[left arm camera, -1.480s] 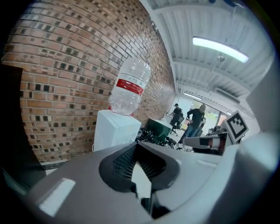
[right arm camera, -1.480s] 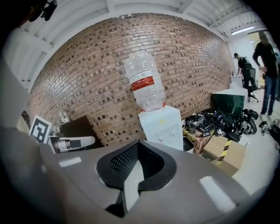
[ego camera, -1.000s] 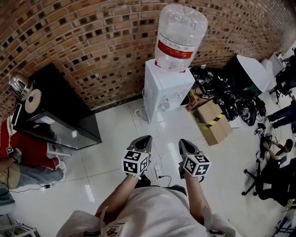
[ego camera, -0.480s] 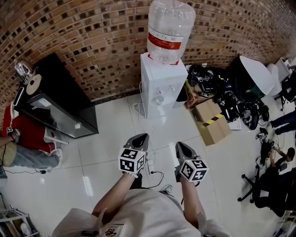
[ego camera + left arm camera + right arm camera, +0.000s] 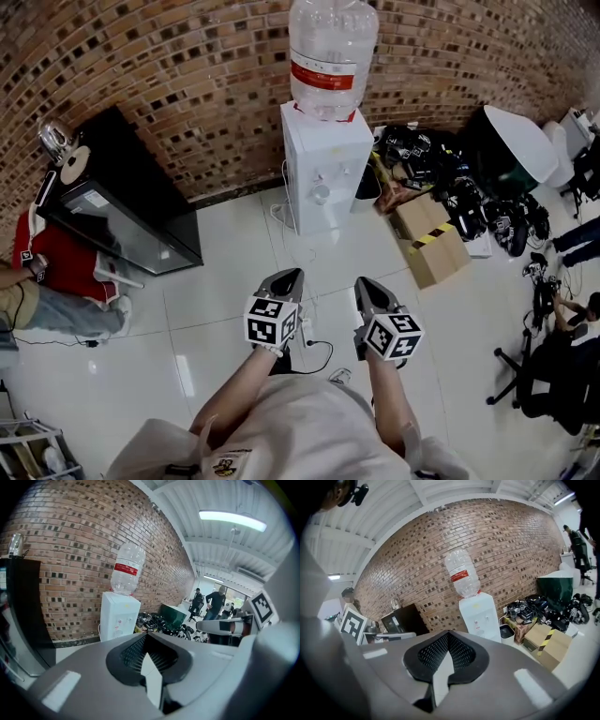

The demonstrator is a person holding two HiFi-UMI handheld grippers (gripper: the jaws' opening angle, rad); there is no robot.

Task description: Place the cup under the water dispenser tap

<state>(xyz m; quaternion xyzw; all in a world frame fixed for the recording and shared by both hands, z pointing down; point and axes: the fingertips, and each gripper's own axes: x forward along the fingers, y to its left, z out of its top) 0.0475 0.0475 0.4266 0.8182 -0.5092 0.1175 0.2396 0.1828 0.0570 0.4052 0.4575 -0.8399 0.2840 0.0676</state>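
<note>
Left gripper (image 5: 285,277) and right gripper (image 5: 364,284) both closed on nothing, water dispenser (image 5: 314,155) well ahead; can't tell if the pale blob (image 5: 322,194) at its front is the cup, I'd confirm first.

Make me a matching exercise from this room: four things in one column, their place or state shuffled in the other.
Column A
1. water bottle
2. black cabinet
3. cardboard box
4. left gripper

Column B
a. shut and empty
b. upside down on top of the white water dispenser
c. on the floor, right of the dispenser in the head view
d. against the brick wall, left of the dispenser in the head view

Pairs: 1-b, 2-d, 3-c, 4-a
</note>
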